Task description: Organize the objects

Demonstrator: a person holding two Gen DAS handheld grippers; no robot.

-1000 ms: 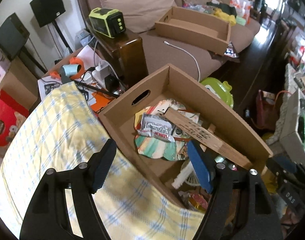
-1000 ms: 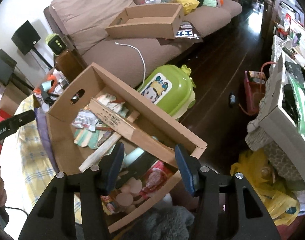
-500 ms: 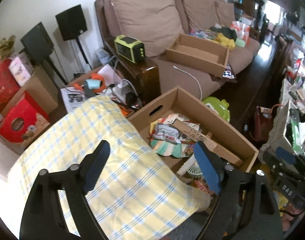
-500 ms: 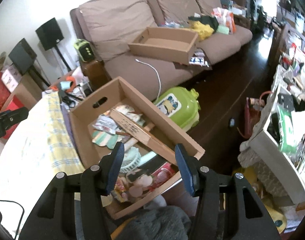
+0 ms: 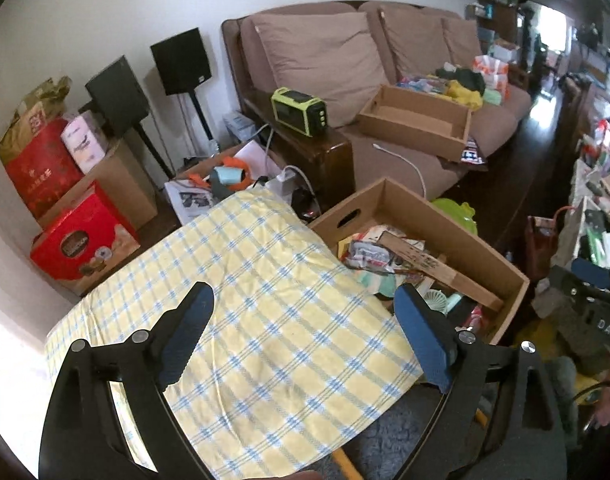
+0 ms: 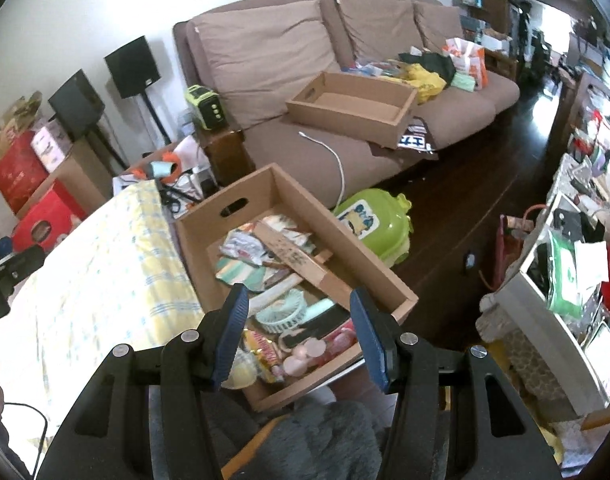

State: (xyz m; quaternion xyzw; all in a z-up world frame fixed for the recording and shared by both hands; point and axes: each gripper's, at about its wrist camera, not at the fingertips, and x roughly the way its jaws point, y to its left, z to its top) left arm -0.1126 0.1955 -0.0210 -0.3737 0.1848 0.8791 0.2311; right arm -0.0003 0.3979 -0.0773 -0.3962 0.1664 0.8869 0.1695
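Observation:
An open cardboard box (image 6: 325,212) sits on the floor beside a table draped in a yellow checked cloth (image 5: 265,300). The box holds snack packets (image 6: 241,246), a long cardboard strip (image 6: 293,256), a mint hand fan (image 6: 283,314) and several small pink items. My right gripper (image 6: 299,294) hovers above the box's near end, its jaws open with nothing between them. My left gripper (image 5: 303,296) hangs over the cloth, left of the same box (image 5: 425,204), jaws wide open and holding nothing. A second, empty cardboard box (image 6: 353,108) lies on the brown sofa (image 6: 265,60).
A green toy case (image 6: 369,220) stands on the dark floor right of the box. Two black speakers (image 5: 181,60), red cartons (image 5: 81,240) and a green radio (image 5: 301,110) line the wall. A cluttered white shelf (image 6: 545,288) fills the right side.
Both grippers rose and pulled back from the box, which now looks smaller and farther off. The left jaws spread wider. The right jaws kept their gap.

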